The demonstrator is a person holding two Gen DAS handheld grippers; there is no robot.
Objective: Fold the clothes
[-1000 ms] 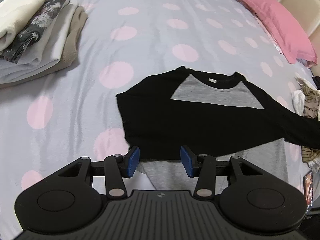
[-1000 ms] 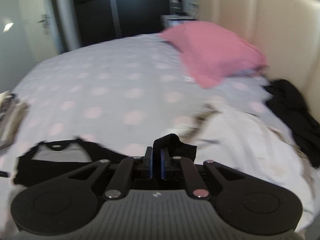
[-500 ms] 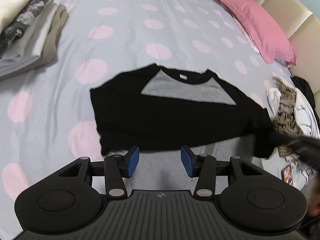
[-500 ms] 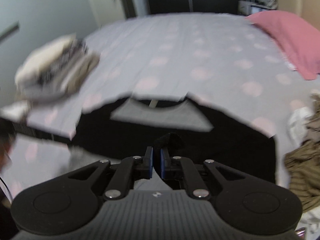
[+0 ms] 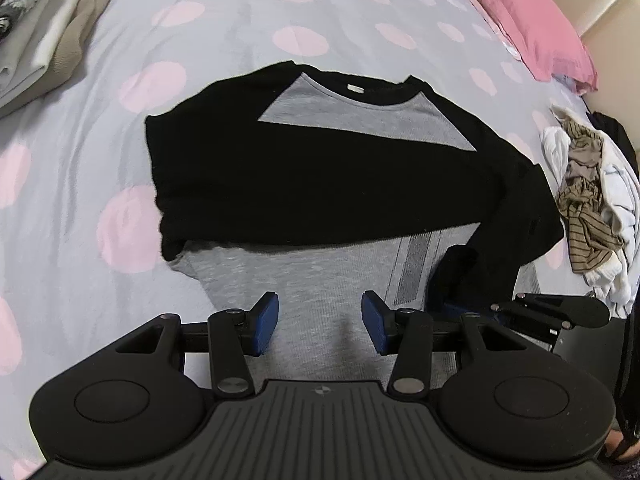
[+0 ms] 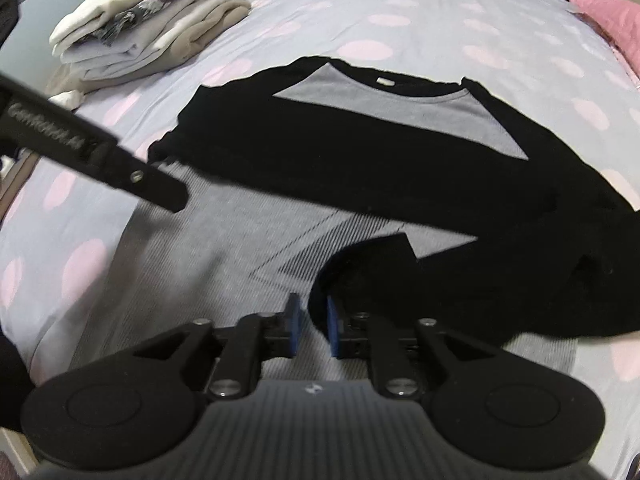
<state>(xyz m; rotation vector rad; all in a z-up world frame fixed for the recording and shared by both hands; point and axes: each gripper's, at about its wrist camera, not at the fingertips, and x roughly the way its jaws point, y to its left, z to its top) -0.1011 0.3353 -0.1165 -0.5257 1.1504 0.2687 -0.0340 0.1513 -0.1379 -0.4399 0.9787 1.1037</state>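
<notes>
A black-and-grey raglan shirt [image 5: 360, 120] lies flat on the dotted bedsheet [image 5: 224, 8], collar away from me. One black sleeve is folded across its chest. My left gripper [image 5: 320, 320] hovers open over the grey lower body [image 5: 320, 272], with nothing between its pads. My right gripper [image 6: 313, 326] is low over the shirt [image 6: 400, 108], its jaws opening. The black cuff of the other sleeve [image 6: 368, 268] lies on the grey cloth and reaches between the pads, with a gap showing on the left side. In the left wrist view that sleeve bends down beside the right gripper's linkage [image 5: 556, 312].
A stack of folded clothes [image 6: 148, 32] sits at the far left of the bed. A pink pillow [image 5: 532, 20] lies by the beige headboard. A heap of unfolded garments [image 5: 588, 192] lies right of the shirt. A black bar of the left tool [image 6: 80, 148] crosses the right view's left side.
The right gripper swung down and left with the black sleeve, laid it over the shirt, and its jaws have parted. The left gripper moved in lower over the grey hem.
</notes>
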